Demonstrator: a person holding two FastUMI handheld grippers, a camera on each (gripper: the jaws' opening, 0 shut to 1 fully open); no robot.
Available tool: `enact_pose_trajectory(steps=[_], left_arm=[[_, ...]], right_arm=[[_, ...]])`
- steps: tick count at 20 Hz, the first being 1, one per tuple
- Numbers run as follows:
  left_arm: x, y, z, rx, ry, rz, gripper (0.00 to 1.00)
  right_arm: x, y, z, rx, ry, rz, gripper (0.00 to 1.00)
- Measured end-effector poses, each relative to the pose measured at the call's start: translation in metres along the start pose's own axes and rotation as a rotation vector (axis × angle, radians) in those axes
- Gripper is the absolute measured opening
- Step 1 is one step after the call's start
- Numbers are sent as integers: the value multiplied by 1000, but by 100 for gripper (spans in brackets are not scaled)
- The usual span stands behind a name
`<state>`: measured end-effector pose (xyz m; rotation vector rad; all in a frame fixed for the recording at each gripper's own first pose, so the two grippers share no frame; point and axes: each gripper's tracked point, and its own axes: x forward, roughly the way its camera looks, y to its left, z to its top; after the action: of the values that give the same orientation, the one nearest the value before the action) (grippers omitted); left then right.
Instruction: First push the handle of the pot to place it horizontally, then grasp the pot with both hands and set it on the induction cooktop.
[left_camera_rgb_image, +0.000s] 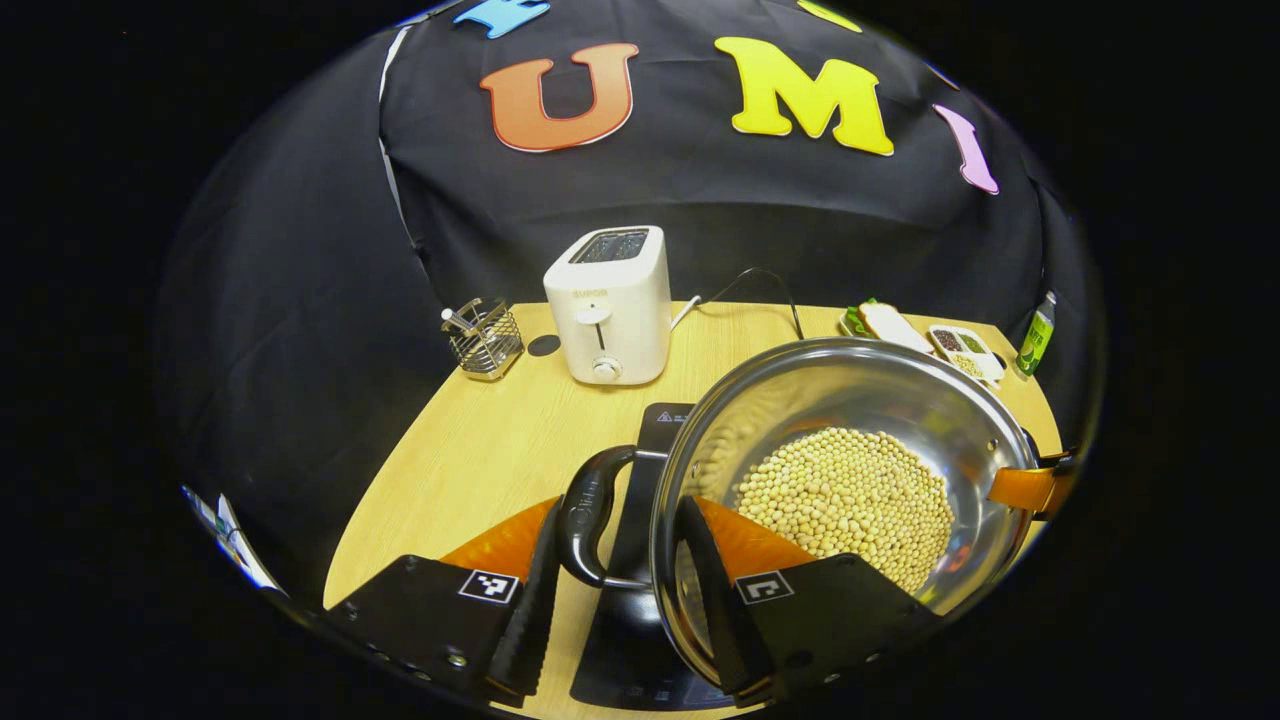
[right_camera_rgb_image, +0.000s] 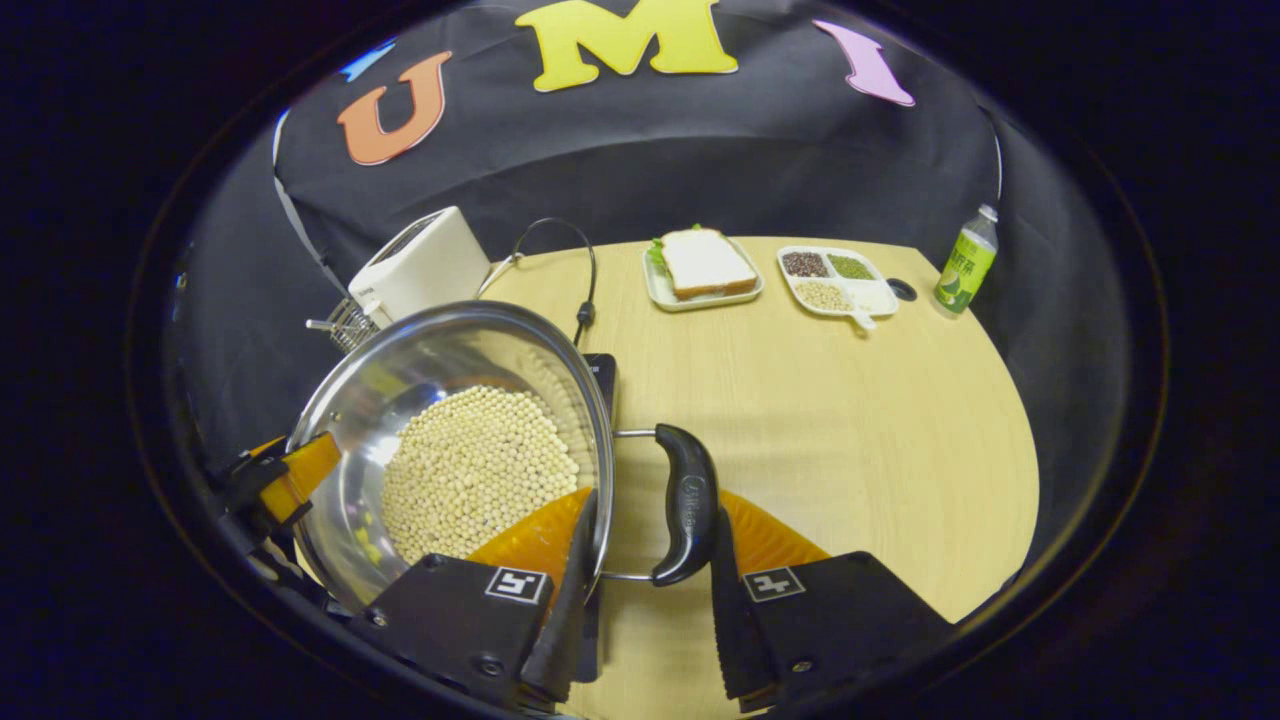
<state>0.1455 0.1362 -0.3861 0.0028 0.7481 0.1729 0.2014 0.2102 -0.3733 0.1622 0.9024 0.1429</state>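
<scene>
A steel pot (left_camera_rgb_image: 850, 395) holding pale beans (left_camera_rgb_image: 845, 495) is over the black induction cooktop (left_camera_rgb_image: 662, 420); I cannot tell whether it rests on it. My left gripper (left_camera_rgb_image: 620, 510) is shut across the pot's black left handle (left_camera_rgb_image: 588, 510), with one finger outside the handle and the other inside the pot wall. My right gripper (right_camera_rgb_image: 652, 510) is shut the same way on the black right handle (right_camera_rgb_image: 687, 500), beside the pot's rim (right_camera_rgb_image: 450, 312). Each view also shows the other gripper's orange finger across the pot (left_camera_rgb_image: 1030, 488) (right_camera_rgb_image: 295, 470).
On the wooden table (right_camera_rgb_image: 850, 420), a white toaster (left_camera_rgb_image: 608, 300) and a wire utensil holder (left_camera_rgb_image: 485, 338) stand at the back left. A sandwich plate (right_camera_rgb_image: 703, 265), a divided tray of grains (right_camera_rgb_image: 835, 278) and a green bottle (right_camera_rgb_image: 963, 262) sit at the back right. A black cable (right_camera_rgb_image: 570, 250) runs behind the pot.
</scene>
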Motion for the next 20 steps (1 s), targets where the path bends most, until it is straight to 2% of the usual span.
enact_pose_trajectory(steps=[10,20], left_arm=[[28,16,-1,4,22,-14,64],[31,11,-6,11,-2,-60,64]], right_arm=[[17,21,-6,35,6,-30,55],[18,19,-6,52,-17,-50,55]])
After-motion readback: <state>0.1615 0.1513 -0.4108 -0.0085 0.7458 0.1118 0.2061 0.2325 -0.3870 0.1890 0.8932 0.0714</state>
